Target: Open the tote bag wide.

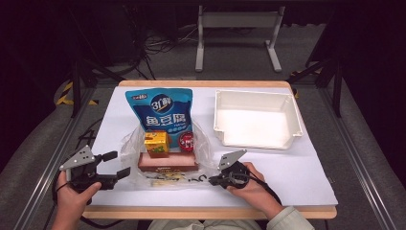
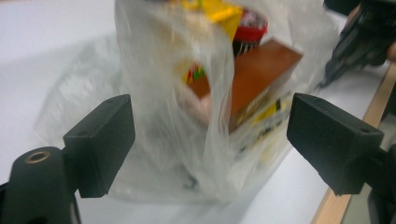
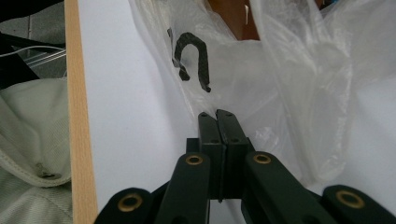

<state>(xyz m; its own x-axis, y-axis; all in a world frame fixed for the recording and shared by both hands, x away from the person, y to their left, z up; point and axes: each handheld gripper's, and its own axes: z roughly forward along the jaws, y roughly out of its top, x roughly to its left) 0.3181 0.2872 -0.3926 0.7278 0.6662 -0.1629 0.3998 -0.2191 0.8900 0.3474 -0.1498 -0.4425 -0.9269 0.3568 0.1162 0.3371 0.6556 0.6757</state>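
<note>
Nearest the person, the clear plastic bag is the thing everything turns on, lying toward the near edge of the white table in the high view. At the bag's near right corner sits the right gripper, its jaws pressed flat together; in the right gripper view the film bunches right at their tips, so it looks pinched there, probably to anchor that edge. On the bag's left, the left gripper stands with its jaws spread wide and nothing between them, level with the bag's side. In the left gripper view the film lies between and just beyond the two black pads, which suggests it is lined up to take the other edge and open the mouth.

The bag is thin, wrinkled and see-through, with a black printed mark near the pinched corner. Inside, nearest the person, lies a flat yellow-printed packet; behind it a long brown box, with a small yellow carton and a red-lidded round thing on or just behind it. A blue snack pouch rises at the bag's far side; whether it is inside I cannot tell. Beyond the bag, to its right, stands an empty white tray.
</note>
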